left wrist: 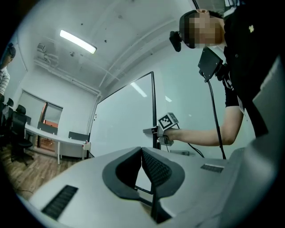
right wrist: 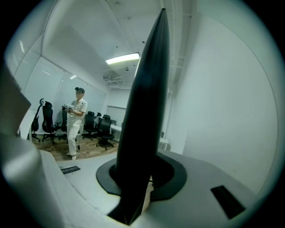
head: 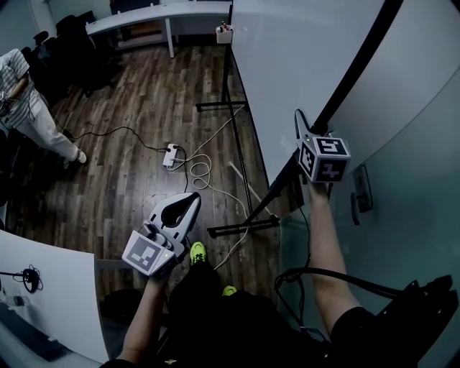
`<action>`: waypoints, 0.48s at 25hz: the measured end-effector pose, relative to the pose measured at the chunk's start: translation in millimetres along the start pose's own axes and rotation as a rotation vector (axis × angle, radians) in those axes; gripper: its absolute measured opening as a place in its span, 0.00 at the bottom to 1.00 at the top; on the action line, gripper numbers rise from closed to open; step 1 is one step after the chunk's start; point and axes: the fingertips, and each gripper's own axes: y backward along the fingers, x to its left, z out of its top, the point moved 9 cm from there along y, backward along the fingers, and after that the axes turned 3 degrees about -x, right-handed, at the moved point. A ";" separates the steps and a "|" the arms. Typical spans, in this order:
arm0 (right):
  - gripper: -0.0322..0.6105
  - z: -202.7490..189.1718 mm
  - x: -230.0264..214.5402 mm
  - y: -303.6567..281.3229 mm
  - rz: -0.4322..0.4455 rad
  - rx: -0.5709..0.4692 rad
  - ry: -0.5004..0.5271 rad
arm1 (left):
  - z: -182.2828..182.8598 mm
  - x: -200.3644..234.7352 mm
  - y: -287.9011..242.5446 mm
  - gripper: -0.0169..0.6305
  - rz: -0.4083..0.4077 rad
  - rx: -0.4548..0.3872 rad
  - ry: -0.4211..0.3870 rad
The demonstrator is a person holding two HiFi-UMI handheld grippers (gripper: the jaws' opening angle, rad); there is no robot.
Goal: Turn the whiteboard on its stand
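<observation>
The whiteboard (head: 302, 50) is a large white panel with a black frame (head: 352, 72), and it hangs tilted on a black stand (head: 241, 226). My right gripper (head: 303, 128) is shut on the frame's near edge. In the right gripper view that black edge (right wrist: 147, 89) runs up between the jaws of the right gripper (right wrist: 143, 174). My left gripper (head: 188, 205) hangs low over the floor, away from the board, shut on nothing. In the left gripper view the left gripper (left wrist: 142, 152) has its pads together, and the whiteboard (left wrist: 124, 120) and the right gripper (left wrist: 161, 130) show beyond it.
A power strip (head: 171, 154) with loose cables lies on the wood floor by the stand's foot. A person (head: 29, 108) stands at the far left near several office chairs (head: 72, 50). A long white desk (head: 158, 14) is at the back, another desk (head: 43, 295) at the lower left, and a glass wall (head: 417, 180) on the right.
</observation>
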 end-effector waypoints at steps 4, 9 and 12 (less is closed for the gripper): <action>0.15 -2.4 -4.5 -12.8 -0.002 0.003 -0.004 | -2.7 6.0 -0.7 0.02 0.011 0.009 0.005; 0.15 -1.4 -3.4 -20.6 -0.007 0.005 -0.003 | -6.2 13.1 9.1 0.02 0.030 0.018 0.033; 0.14 -2.8 -4.8 -27.0 -0.014 0.006 -0.004 | -8.5 17.0 12.2 0.02 0.033 0.016 0.040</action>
